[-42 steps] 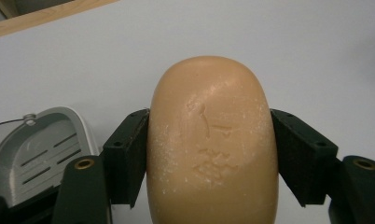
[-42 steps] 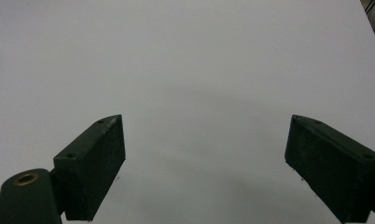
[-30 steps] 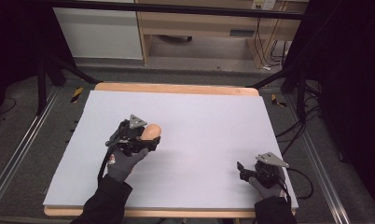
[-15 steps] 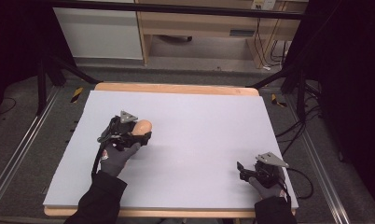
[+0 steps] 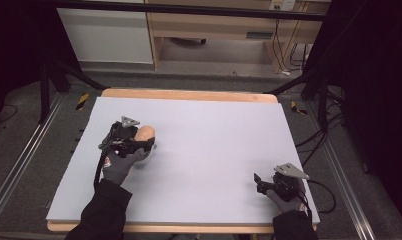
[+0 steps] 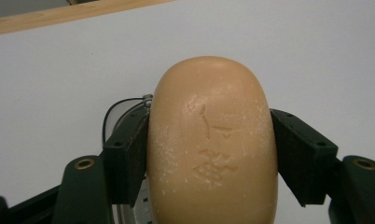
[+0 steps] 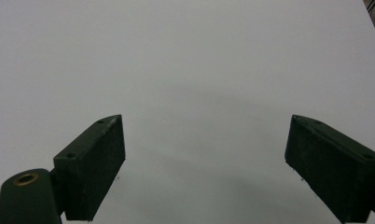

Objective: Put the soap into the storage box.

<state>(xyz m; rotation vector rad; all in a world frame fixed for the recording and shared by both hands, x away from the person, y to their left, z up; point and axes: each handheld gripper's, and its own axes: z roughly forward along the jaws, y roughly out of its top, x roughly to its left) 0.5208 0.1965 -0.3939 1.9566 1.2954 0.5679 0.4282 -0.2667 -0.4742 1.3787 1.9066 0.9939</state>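
The left claw (image 6: 209, 154) was clamped on a tan bar of soap (image 6: 211, 144), its two black jaws pressing the bar's long sides while the rounded end stuck out ahead of them. Seen from the high view, the left claw (image 5: 139, 142) and the soap (image 5: 146, 134) sat over the left part of the white-topped counter (image 5: 214, 135). Well apart, near the counter's close right corner, the right claw (image 7: 204, 168) stood wide open, with bare white surface between and ahead of its jaws.
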